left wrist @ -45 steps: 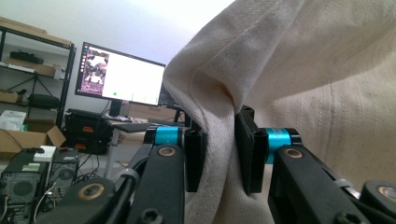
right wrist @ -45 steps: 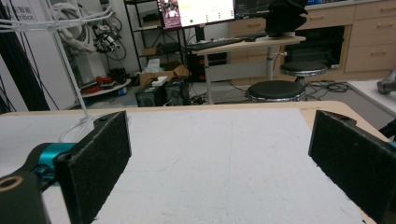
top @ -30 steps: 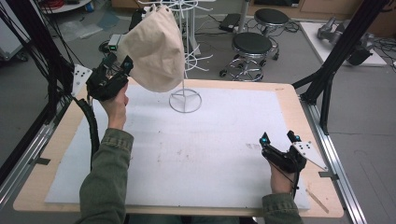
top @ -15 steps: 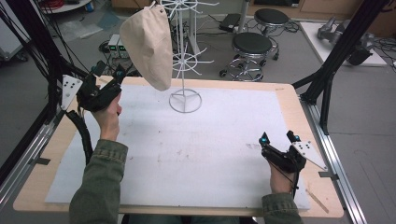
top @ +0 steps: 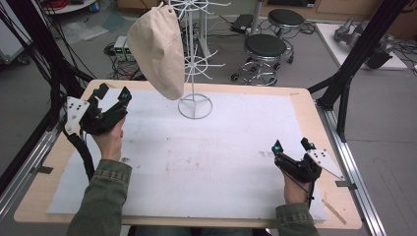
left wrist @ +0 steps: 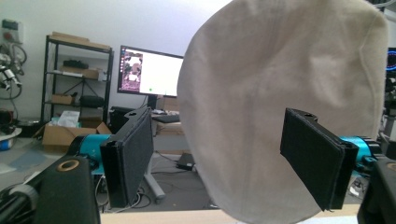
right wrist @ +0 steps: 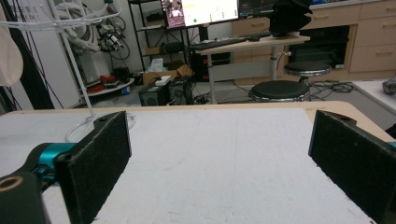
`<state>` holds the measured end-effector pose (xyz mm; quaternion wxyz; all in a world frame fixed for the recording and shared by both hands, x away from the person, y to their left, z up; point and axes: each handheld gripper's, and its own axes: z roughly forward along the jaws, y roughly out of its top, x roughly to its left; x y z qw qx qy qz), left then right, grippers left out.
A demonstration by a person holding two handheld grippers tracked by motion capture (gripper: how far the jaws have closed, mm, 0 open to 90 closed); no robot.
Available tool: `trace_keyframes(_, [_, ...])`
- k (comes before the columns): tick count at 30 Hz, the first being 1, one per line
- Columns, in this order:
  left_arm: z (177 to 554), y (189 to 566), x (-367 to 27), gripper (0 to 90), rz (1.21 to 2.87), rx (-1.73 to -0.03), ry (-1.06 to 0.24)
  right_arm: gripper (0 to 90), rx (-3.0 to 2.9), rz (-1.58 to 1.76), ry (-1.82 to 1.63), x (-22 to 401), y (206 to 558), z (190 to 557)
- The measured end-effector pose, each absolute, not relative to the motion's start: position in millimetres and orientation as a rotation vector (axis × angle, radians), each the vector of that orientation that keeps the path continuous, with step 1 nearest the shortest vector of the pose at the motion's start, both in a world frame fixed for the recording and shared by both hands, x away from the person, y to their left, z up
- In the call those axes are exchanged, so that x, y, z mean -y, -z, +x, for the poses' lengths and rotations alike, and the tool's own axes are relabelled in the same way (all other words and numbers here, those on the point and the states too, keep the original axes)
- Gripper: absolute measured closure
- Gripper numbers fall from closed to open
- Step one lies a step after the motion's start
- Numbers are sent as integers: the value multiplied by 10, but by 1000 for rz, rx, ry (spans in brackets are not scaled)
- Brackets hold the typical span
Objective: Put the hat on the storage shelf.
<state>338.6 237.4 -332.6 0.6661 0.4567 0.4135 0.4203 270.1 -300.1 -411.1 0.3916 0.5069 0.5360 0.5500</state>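
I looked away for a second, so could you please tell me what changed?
The left gripper drew back from the hat toward the table's left edge, open. The hat swung and hangs on the rack. The right gripper kept its place, open.

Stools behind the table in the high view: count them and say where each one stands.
2. One stool stands on the floor just past the table's far edge, right of the white wire rack. The other stool is farther back and slightly right. More could be outside the picture.
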Motion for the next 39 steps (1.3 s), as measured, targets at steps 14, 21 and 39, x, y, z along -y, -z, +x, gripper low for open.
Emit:
trace_keyframes(14, [3222,3506,-2439,266,1134,-992,-973,49,-1374,1286,-1401,2994,4113,2702])
trace_keyframes(21, [3128,3603,-2536,266,1137,-1015,-994,48,-1379,1283,-1399,2986,4117,2710])
trace_keyframes(39, [2892,3809,-2817,275,1139,-1058,-1063,48,-1385,1287,-1398,2980,4119,2707])
